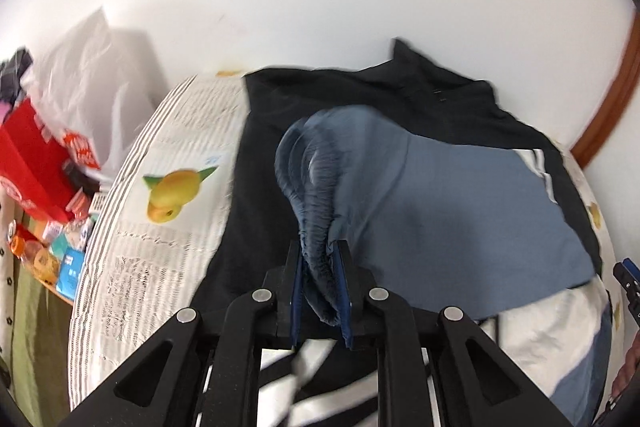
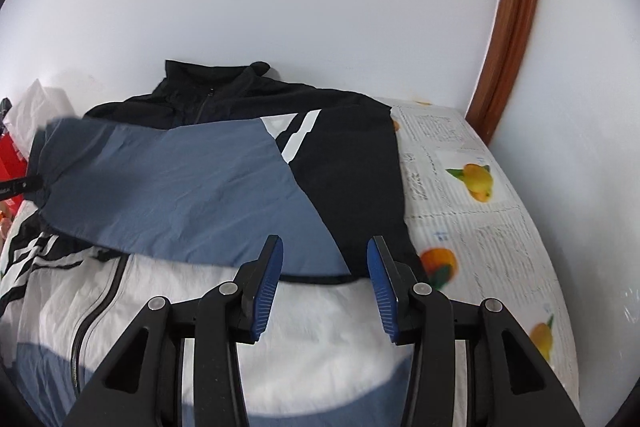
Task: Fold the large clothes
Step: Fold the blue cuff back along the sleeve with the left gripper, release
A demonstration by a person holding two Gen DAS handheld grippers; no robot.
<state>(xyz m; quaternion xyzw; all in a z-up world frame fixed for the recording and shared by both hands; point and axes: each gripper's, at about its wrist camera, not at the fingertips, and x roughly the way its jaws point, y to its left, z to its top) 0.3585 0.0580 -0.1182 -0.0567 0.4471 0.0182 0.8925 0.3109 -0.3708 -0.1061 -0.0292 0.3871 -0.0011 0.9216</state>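
Left wrist: gripper (image 1: 320, 283) apparently pinches blue cuff (image 1: 316, 195).

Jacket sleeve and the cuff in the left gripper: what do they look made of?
Sleeve: thin woven synthetic, probably nylon, matte with fine crinkles. Cuff: ribbed stretch knit, judging by close parallel ridges, pinched in the left gripper.

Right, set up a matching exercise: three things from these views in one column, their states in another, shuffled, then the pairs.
Things:
1. left hand-held gripper
2. right hand-held gripper
3. jacket sleeve

States:
A. laid across the jacket's chest
B. jaws apart, nothing between them
C. clamped on the ribbed sleeve cuff

Pairs: 1-C, 2-B, 3-A
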